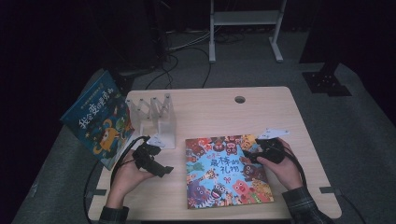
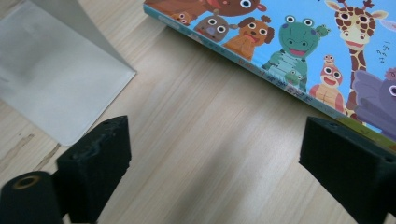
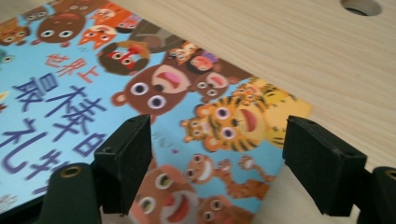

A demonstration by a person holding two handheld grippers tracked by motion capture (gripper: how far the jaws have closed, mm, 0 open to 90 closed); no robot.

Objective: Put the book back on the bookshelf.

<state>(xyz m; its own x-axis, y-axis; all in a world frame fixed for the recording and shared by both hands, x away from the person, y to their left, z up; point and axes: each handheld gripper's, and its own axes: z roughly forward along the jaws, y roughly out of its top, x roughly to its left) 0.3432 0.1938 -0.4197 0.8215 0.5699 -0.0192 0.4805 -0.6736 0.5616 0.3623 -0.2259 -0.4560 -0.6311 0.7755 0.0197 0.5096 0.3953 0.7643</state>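
Plaid sleeves (image 1: 306,207), black tools (image 1: 150,158) with blocky square jaws and trailing black cables.

dim room, lit wooden table at frame centre

a pale wood table (image 1: 280,116) with a round cable hole (image 1: 240,99) stands on grey carpet (image 1: 364,121). at top centre, the legs of a white metal frame (image 1: 245,28) and loose black cables (image 1: 187,56) lie on the floor. the surroundings fall into darkness at upper left and right.

Two picture books (image 1: 226,170), one clear rack (image 1: 154,116), two grippers (image 1: 152,161).
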